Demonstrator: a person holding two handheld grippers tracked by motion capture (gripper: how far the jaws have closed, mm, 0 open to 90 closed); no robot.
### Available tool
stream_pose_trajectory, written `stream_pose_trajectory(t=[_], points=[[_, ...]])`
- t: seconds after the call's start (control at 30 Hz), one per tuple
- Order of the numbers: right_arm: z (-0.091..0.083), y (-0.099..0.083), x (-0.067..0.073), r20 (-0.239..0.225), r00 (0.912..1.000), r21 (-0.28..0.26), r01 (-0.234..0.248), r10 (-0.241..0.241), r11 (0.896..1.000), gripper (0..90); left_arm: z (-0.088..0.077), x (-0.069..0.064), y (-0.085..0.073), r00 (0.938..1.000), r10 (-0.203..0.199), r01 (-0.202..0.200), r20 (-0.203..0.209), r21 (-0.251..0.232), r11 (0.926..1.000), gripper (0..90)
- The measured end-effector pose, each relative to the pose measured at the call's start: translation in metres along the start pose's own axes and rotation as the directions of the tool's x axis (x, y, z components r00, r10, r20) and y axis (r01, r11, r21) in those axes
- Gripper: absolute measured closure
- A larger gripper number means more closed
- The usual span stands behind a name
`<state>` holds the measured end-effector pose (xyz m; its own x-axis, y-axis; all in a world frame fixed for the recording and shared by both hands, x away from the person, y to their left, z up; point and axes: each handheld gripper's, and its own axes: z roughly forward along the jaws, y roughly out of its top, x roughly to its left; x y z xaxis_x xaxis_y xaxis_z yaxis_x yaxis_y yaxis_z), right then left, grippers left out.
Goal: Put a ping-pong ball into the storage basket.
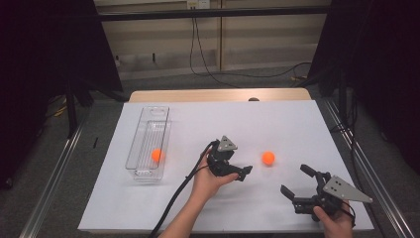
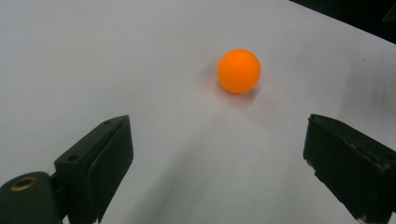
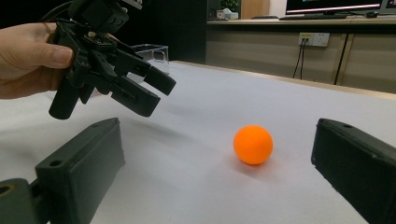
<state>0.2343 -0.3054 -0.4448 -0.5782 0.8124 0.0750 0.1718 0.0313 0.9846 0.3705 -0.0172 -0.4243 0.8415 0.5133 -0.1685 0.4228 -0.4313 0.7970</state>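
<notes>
An orange ball (image 1: 268,157) lies free on the white table sheet (image 1: 277,119), right of centre. My left gripper (image 1: 244,172) hovers just left of it, held in a hand, jaws open and empty. In the left gripper view the ball (image 2: 238,71) sits ahead of the gripper (image 2: 219,135), beyond its fingertips. My right gripper (image 1: 297,180) is at the front right, open and empty, pointing toward the ball from the near side. Its own view shows the ball (image 3: 252,143) ahead of the gripper (image 3: 219,140), with the left gripper (image 3: 156,93) raised at upper left.
A clear plastic bin (image 1: 147,144) stands at the table's left with a second orange ball (image 1: 157,155) inside; its end wall (image 3: 149,49) shows behind the left gripper. Black cable (image 1: 173,203) trails from the left gripper toward the front edge. Metal rails flank the table.
</notes>
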Motion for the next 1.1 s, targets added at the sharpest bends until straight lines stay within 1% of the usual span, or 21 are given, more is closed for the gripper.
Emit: stream_pose_trajectory(t=[0.3,0.53,0.67,0.93,1.1], points=[[0.0,0.0,0.0,0.002,1.0,0.002,-0.003,0.003,1.0,1.7,0.006,-0.002,0.003,0.9999,-0.002,0.002,0.014,-0.011,0.9999,8.5],[0.0,0.0,-0.001,0.002,1.0,0.002,-0.003,0.003,1.0,1.7,0.008,-0.002,0.004,0.9999,-0.004,0.004,0.011,-0.017,0.9999,8.5],[0.0,0.0,-0.001,0.003,1.0,0.001,-0.004,0.004,1.0,1.7,0.009,-0.001,0.005,0.9999,-0.005,0.006,0.01,-0.031,0.9995,8.4],[0.0,0.0,0.0,0.002,1.0,0.001,-0.001,0.001,1.0,1.7,0.012,-0.002,0.006,0.9999,-0.007,0.007,0.011,-0.034,0.9994,8.3],[0.0,0.0,0.0,0.0,1.0,0.0,0.003,-0.003,1.0,1.7,0.015,-0.004,0.008,0.9999,0.0,0.0,0.012,-0.028,0.9996,8.2]])
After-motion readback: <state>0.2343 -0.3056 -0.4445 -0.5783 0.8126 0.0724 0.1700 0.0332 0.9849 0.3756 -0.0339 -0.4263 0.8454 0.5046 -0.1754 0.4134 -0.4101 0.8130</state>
